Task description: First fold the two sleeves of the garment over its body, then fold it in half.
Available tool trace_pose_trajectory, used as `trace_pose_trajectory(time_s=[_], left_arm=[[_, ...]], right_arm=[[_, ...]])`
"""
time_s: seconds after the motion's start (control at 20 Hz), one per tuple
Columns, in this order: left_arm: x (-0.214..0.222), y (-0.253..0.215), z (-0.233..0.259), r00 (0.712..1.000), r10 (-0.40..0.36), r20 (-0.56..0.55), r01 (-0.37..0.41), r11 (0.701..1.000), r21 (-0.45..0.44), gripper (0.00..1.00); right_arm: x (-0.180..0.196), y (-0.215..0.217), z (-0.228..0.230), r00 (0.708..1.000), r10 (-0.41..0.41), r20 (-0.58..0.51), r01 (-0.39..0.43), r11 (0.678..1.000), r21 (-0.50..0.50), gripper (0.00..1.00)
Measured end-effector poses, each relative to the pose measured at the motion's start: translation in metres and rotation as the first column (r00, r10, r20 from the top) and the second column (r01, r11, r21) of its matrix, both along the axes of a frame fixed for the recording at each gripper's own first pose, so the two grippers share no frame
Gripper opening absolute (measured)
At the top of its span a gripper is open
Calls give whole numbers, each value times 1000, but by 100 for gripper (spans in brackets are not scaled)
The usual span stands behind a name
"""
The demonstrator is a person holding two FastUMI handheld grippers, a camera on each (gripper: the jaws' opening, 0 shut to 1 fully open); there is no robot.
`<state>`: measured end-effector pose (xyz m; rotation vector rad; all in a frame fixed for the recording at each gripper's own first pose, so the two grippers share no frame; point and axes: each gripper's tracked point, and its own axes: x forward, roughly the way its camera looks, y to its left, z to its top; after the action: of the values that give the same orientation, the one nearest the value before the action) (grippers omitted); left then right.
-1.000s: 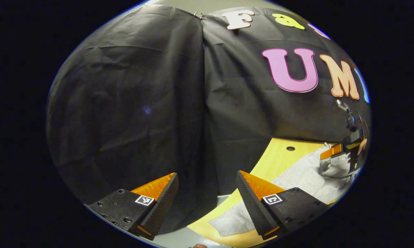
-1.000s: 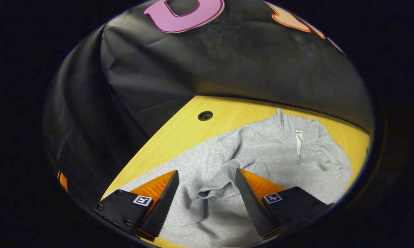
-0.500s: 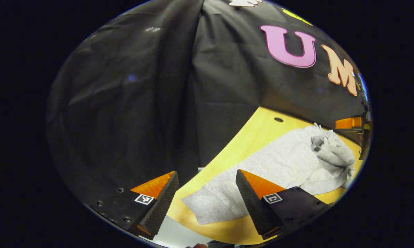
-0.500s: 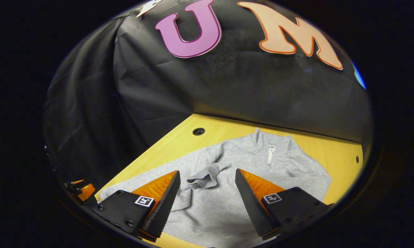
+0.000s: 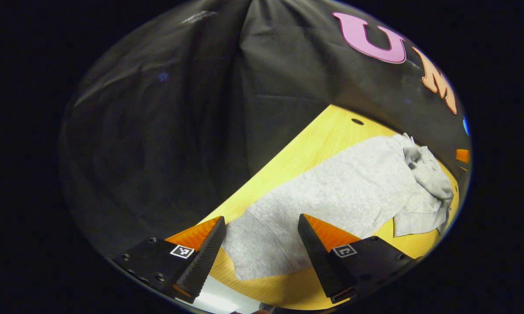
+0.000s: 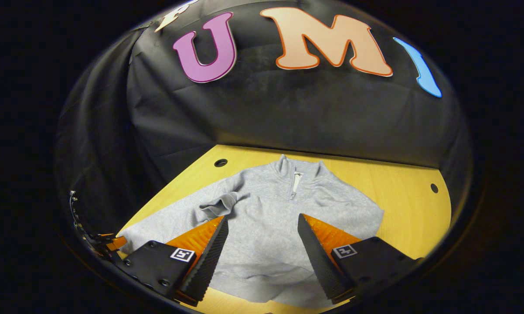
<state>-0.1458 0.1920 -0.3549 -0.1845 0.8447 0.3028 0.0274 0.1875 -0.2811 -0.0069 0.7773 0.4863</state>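
A grey zip-neck sweatshirt [image 6: 270, 218] lies flat on the yellow wooden table [image 6: 401, 196], collar toward the wall. One sleeve [image 6: 218, 205] is folded across the chest, its cuff bunched up. The other sleeve [image 5: 331, 192] stretches out straight toward the table's corner. My left gripper [image 5: 262, 246] is open and hovers over that sleeve's cuff end [image 5: 257, 257], which shows between the fingers. My right gripper [image 6: 262, 250] is open above the lower body of the sweatshirt, holding nothing. A bit of the left gripper [image 6: 113, 242] shows by the sleeve's end.
Black cloth walls close off the table at the back and left. Round holes [image 6: 220, 162] [image 6: 434, 188] sit in the tabletop near the back corners. Bare wood [image 6: 414, 218] lies to the right of the sweatshirt. The table's near edge [image 5: 262, 292] runs just below the cuff.
My right gripper has drawn back from the folded sleeve, which stays on the chest. My left gripper has swung down toward the table until the outstretched cuff sits between its fingers.
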Motion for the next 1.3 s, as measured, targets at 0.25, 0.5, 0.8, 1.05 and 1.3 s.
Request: trace_pose_trajectory(time_s=[0.25, 0.5, 0.8, 1.05, 1.3], left_arm=[[-3, 0, -4, 1000, -25, -10, 25, 999, 28, 86], [8, -14, -6, 997, -73, -6, 73, 997, 23, 51], [15, -26, -3, 993, -105, -60, 107, 994, 16, 0], [34, -26, 22, 997, -78, -28, 78, 997, -7, 0], [86, -43, 69, 989, -133, 71, 132, 991, 22, 0]], right_arm=[[-4, -32, 1, 999, -32, -5, 32, 999, -15, 99], [-8, -46, 2, 999, -47, -3, 47, 999, -12, 99], [-11, -63, 12, 998, -56, 22, 56, 998, 1, 99], [-18, -89, 16, 995, -93, 33, 93, 996, 5, 99], [-39, -118, 5, 992, -124, 10, 124, 992, -4, 99]])
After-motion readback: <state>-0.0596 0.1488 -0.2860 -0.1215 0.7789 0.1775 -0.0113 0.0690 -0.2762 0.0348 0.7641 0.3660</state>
